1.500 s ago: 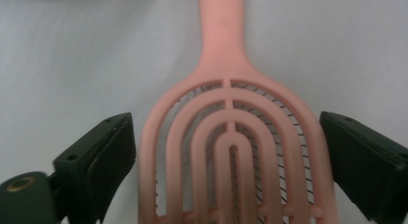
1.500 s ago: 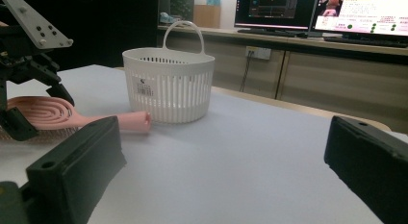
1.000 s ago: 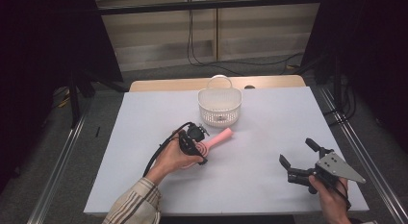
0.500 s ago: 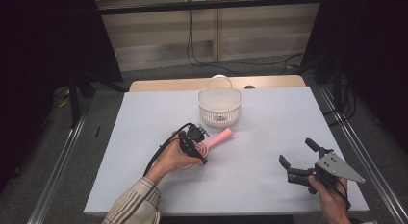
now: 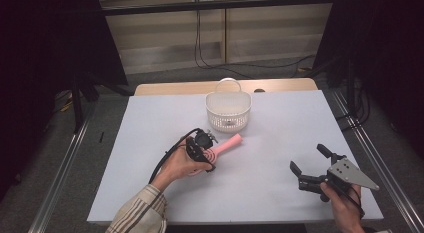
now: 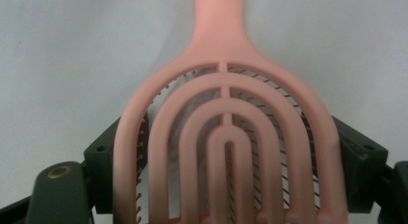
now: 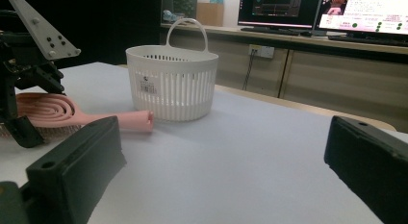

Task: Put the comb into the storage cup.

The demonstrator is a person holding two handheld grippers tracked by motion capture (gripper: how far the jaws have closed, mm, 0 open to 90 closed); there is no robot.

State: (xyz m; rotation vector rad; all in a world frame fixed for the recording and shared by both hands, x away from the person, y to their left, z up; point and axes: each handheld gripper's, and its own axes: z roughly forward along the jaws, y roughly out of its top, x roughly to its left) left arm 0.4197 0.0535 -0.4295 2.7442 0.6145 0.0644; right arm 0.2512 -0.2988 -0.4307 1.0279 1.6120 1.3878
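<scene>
A pink hairbrush (image 5: 230,142) lies on the white table (image 5: 280,128), its handle pointing toward a white slatted basket (image 5: 228,112). My left gripper (image 5: 205,155) sits over the brush head. In the left gripper view the arched head (image 6: 226,137) lies between the two jaws, which have just been closing, and both pads touch its sides. My right gripper (image 5: 309,159) rests at the table's near right, open and with nothing in it. The right gripper view looks between its wide-apart jaws at the basket (image 7: 171,84) and the brush (image 7: 53,111).
The basket stands upright with its handle up, just beyond the brush's handle tip. Dark curtains and metal rails flank the table. Cables hang on the far wall. Monitors (image 7: 332,10) glow behind the basket in the right gripper view.
Neither hand has shifted, and the brush and the basket lie where they were.
</scene>
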